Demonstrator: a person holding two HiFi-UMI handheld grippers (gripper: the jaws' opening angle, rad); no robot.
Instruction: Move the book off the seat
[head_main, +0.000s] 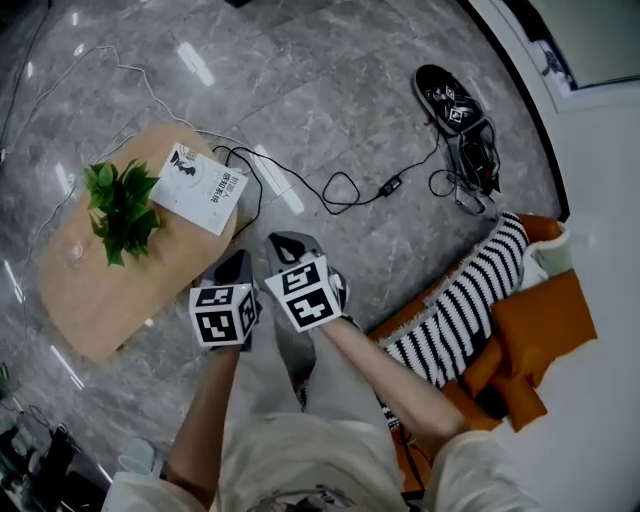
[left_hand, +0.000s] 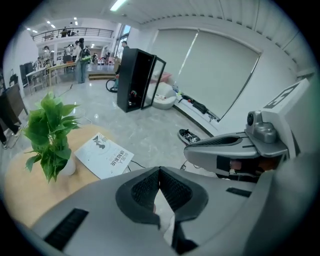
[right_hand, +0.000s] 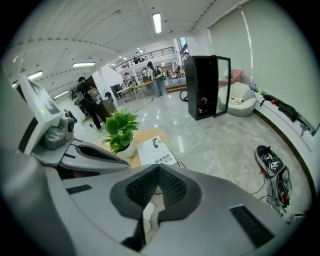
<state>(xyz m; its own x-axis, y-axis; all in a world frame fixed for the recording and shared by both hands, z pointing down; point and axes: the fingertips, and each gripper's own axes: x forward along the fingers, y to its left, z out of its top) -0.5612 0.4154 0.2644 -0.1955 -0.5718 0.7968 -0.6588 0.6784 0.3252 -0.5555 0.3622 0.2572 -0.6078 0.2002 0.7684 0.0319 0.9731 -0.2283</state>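
The thin white book (head_main: 197, 187) lies flat on the oval light-wood table (head_main: 95, 300), just beside the leafy green potted plant (head_main: 122, 208). The grey left gripper (head_main: 238, 265) and right gripper (head_main: 292, 248) hover side by side, each with its jaws pressed together and empty.

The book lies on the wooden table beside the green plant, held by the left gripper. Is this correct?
No. The book lies on the wooden table beside the green plant, but nothing holds it: the left gripper view shows the left gripper shut, empty, away from it.
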